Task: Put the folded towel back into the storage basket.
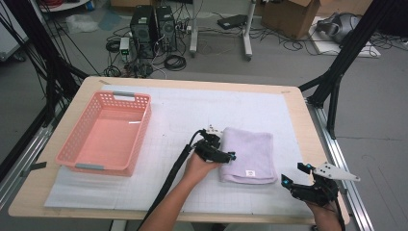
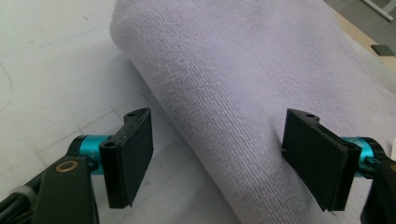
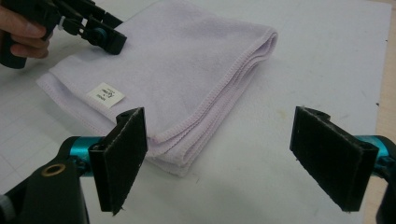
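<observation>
Here the folded towel [image 1: 248,154] lies lengthwise toward the table's far edge.

Left gripper view: towel [image 2: 243,93] runs off the top, right and bottom edges; only its rounded folded edge is seen. Whether the right pad [image 2: 317,158] touches the cloth cannot be told.

Right gripper view: label [image 3: 105,95] on the towel carries print too small to read. Left gripper [image 3: 100,35] cut by the top-left corner, the hand [image 3: 21,32] by the left edge.

High view: right gripper [image 1: 293,179] small and dark; the right hand runs off the bottom edge. Basket's [image 1: 72,156] near wall hides the mat behind it.
</observation>
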### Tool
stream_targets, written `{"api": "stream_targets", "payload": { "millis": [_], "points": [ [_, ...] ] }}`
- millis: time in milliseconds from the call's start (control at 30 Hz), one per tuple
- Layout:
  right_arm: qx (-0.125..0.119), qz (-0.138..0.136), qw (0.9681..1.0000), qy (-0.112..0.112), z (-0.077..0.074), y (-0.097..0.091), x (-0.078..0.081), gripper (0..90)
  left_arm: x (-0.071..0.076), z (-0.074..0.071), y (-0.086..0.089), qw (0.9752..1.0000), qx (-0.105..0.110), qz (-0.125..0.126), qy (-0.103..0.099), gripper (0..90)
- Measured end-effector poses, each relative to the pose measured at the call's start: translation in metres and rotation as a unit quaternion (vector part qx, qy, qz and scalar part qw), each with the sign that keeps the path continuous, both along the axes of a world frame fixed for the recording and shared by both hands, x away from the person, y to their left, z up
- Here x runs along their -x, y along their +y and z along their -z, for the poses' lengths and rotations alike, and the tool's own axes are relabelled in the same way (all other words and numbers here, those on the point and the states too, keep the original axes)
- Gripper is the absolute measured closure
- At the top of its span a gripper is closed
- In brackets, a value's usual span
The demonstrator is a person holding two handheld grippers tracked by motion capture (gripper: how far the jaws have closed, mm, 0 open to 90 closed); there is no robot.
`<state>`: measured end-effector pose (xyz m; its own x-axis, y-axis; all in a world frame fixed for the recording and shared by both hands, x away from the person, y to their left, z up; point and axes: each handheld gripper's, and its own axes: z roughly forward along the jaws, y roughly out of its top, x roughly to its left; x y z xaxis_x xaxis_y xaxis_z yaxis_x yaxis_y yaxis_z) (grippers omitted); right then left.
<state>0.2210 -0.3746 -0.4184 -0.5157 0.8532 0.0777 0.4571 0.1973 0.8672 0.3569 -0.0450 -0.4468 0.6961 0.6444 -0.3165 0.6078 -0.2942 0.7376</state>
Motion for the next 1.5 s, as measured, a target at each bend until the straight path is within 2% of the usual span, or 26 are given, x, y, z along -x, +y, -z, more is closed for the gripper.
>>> {"api": "stream_targets", "payload": {
  "millis": [167,267,333,367,400,433,533,600,800,1100,1133,1433,1467,1500],
  "points": [
    [0.001,-0.002,1.0,0.001,0.001,0.001,-0.001,17.9,0.001,0.0,-0.006,0.9999,-0.009,0.002,-0.005,27.7],
    [0.001,-0.002,1.0,0.001,0.001,0.001,-0.001,17.9,0.001,0.0,-0.004,0.9998,-0.015,0.008,-0.013,34.0],
    [0.002,-0.003,1.0,0.002,0.001,0.001,-0.001,17.9,0.001,0.002,-0.005,0.9997,-0.001,0.023,-0.006,47.8],
    [0.002,-0.002,1.0,0.002,0.001,0.001,-0.001,17.9,0.002,0.002,-0.006,0.9997,0.001,0.022,-0.009,50.5],
    [0.001,-0.002,1.0,0.001,0.0,0.001,-0.001,17.9,0.002,0.002,-0.007,0.9995,0.01,0.026,-0.012,56.1],
    [0.001,-0.001,1.0,0.001,0.0,0.001,-0.001,17.9,0.002,0.002,-0.007,0.9995,0.01,0.026,-0.012,62.0],
    [0.001,0.0,1.0,0.0,0.0,0.0,0.0,17.9,0.0,0.002,-0.004,0.9991,0.028,0.031,-0.004,68.8],
    [0.0,0.001,1.0,0.001,0.0,-0.001,0.0,17.9,0.0,0.002,-0.003,0.999,0.035,0.03,-0.002,70.4],
    [-0.001,0.004,1.0,0.0,0.0,-0.003,0.001,17.9,0.003,0.001,0.001,0.9978,0.053,0.035,-0.019,72.8],
    [-0.004,0.005,1.0,-0.002,0.0,-0.003,0.001,17.9,0.007,-0.009,0.008,0.9943,0.085,0.045,-0.048,73.4],
    [-0.002,0.005,1.0,-0.001,0.0,-0.004,0.001,17.9,0.009,-0.012,0.011,0.993,0.09,0.048,-0.059,73.5],
    [-0.004,0.009,0.9999,-0.003,0.0,-0.004,0.001,17.9,0.016,-0.03,0.034,0.9863,0.112,0.062,-0.104,73.8],
    [-0.004,0.01,0.9999,-0.002,0.0,-0.004,0.001,17.9,0.016,-0.03,0.034,0.9863,0.112,0.062,-0.104,73.9],
    [-0.003,0.008,1.0,-0.004,0.0,-0.004,0.001,17.9,0.016,-0.033,0.041,0.9852,0.116,0.06,-0.111,73.9]
  ]
}}
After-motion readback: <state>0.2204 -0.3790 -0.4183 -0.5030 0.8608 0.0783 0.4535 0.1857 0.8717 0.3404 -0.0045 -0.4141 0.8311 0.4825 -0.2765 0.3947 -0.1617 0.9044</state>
